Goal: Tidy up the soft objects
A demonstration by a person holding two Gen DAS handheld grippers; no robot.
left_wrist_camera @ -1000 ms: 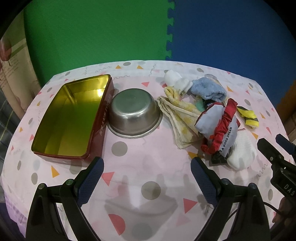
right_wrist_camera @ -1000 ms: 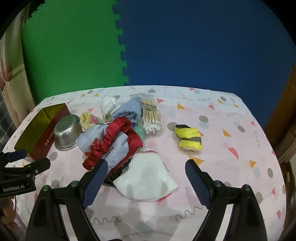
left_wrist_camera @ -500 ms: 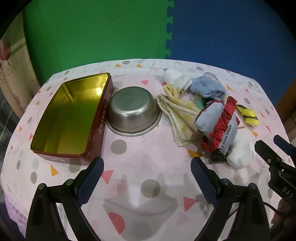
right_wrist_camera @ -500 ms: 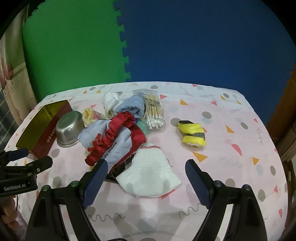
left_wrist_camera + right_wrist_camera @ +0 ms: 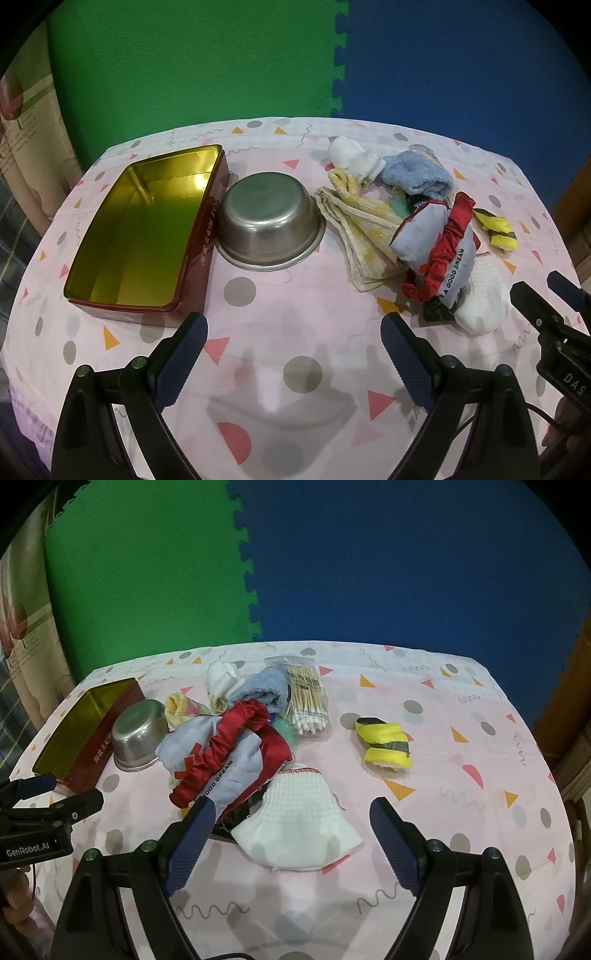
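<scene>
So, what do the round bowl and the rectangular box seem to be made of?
The bowl looks like brushed steel: grey with a dull sheen. The box seems to be tin: a mirror-like gold inside and red painted walls.

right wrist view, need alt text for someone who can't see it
The open right gripper hovers over a white knit hat at the near edge of a pile of soft items on a pink patterned tablecloth. A yellow-and-grey rolled cloth lies apart to the right; an upturned steel bowl and open red tin sit left.
</scene>
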